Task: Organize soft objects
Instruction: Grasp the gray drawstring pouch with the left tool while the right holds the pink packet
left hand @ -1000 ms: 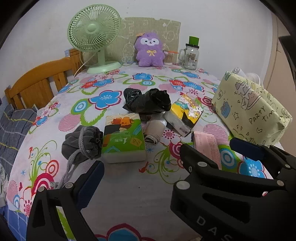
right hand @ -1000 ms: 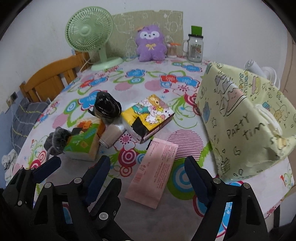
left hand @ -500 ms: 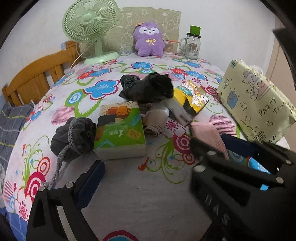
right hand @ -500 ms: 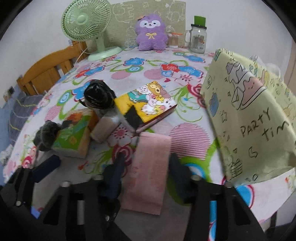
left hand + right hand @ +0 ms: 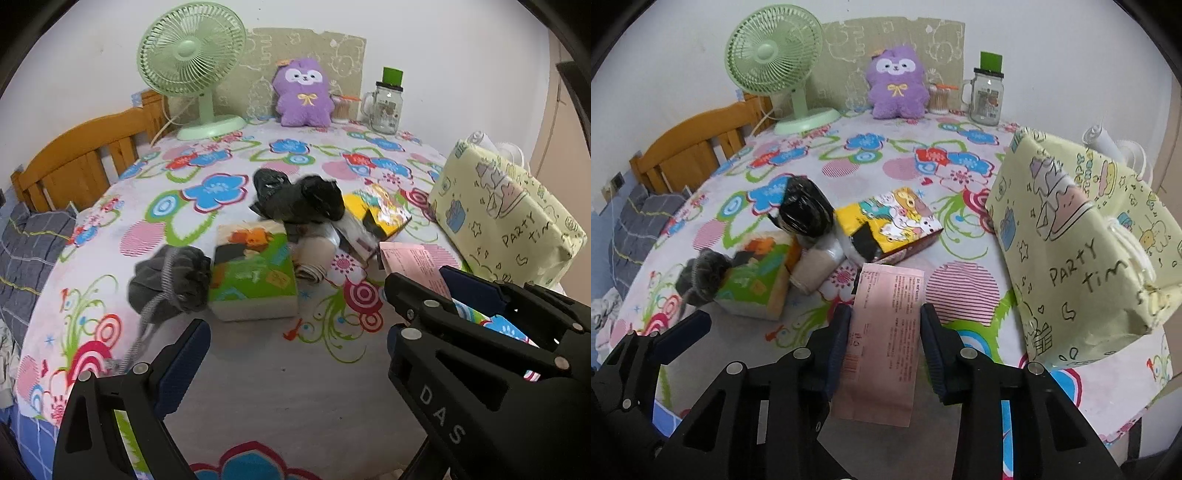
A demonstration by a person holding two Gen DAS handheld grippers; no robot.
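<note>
Two fisheye views from my wrists, angled down over the table [image 5: 280,387].
Both share the green fan [image 5: 192,48] [image 5: 774,51] and purple plush toy [image 5: 302,96] [image 5: 897,83] at the far edge.

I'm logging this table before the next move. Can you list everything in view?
pink packet: 1, pink, near edge, between right tool's pads
tissue packs: 2, green-orange and yellow cartoon, table centre
black bag bundle: 1, centre
beige roll: 1, beside green pack
grey drawstring pouch: 1, left of green pack
party bag: 1, pale yellow, right
plush toy: 1, purple, far edge
fan: 1, green, far left
glass jar: 1, far right
wooden chair: 1, left
left tool: open, holding nothing
right tool: closing on pink packet
</note>
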